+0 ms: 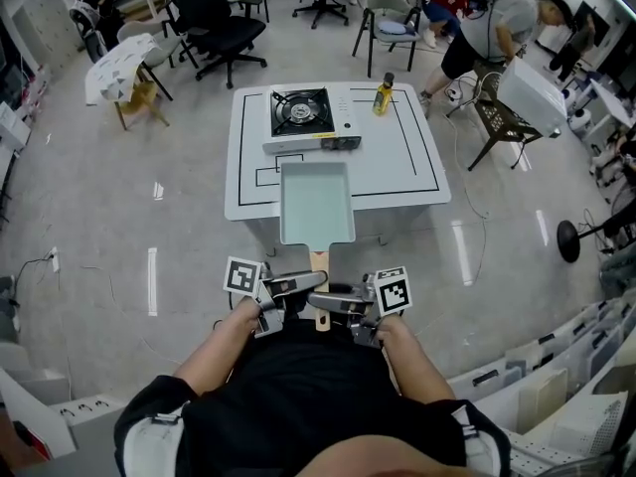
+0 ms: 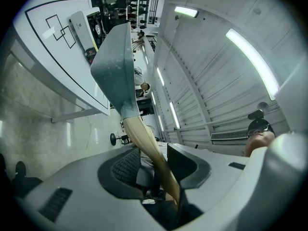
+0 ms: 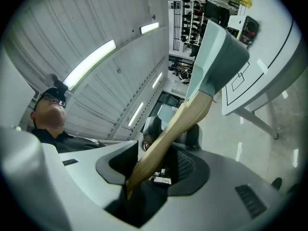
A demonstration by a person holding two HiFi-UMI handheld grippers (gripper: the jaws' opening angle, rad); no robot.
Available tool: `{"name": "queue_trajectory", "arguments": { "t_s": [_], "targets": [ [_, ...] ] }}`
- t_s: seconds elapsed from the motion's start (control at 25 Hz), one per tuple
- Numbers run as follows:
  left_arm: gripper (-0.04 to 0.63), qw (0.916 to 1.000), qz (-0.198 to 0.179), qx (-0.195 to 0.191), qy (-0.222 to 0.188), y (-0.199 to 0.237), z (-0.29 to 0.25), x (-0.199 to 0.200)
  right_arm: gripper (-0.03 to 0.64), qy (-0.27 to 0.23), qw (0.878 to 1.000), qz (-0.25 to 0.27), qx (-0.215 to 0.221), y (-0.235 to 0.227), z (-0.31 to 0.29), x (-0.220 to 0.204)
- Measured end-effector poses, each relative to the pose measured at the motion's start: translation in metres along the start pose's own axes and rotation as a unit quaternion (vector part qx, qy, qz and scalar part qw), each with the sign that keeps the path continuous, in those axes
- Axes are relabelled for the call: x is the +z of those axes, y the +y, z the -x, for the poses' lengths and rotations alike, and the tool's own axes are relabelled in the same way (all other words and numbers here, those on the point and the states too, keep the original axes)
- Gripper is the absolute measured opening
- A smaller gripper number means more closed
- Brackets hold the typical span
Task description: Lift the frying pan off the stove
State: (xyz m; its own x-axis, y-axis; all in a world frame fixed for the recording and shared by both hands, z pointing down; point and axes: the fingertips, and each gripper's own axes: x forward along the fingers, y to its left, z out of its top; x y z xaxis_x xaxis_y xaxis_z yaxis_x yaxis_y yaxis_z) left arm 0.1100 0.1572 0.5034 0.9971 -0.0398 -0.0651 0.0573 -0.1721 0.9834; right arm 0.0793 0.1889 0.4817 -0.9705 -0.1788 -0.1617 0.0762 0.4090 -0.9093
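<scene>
Status: lift largely accomplished.

- The stove (image 1: 301, 112) stands at the far side of the worktop (image 1: 402, 162) with its burner bare; nothing sits on it. A bottle (image 1: 383, 93) stands just beside it, near the far edge.
- The pan (image 1: 316, 202), rectangular and pale, is clear of the stove and lies over the near edge of the worktop, part of it overhanging toward the person. The left gripper view suggests a gap between pan and worktop, but whether the pan is fully airborne cannot be confirmed.
- The wooden handle (image 1: 319, 262) runs back from the near edge into both grippers.
- Left gripper (image 1: 310, 282): handle is seated deep between the fingers (image 2: 190, 165) and lies hard against one; judged clenched on the handle.
- Right gripper (image 1: 336, 302): handle passes between the fingers, but the ribbed one (image 3: 190, 170) stands off it; judged released, not bearing load.

Outstanding: nothing essential to the lift; only a place to put the pan down is unsettled.
</scene>
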Motion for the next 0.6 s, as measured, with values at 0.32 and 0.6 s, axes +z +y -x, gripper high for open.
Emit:
{"name": "queue_trajectory", "arguments": {
  "t_s": [0.32, 0.6],
  "targets": [
    [0.175, 1.0, 0.001, 0.008, -0.002, 0.0048, -0.0052, -0.005, 0.201, 0.002, 1.0, -0.003, 0.01, -0.0006, 0.0078, -0.0033],
    [0.176, 0.9999, 0.006, 0.008, -0.004, 0.0066, -0.0067, -0.0057, 0.206, 0.0, 1.0, -0.01, 0.016, -0.0014, 0.0102, -0.004]
  ]
}}
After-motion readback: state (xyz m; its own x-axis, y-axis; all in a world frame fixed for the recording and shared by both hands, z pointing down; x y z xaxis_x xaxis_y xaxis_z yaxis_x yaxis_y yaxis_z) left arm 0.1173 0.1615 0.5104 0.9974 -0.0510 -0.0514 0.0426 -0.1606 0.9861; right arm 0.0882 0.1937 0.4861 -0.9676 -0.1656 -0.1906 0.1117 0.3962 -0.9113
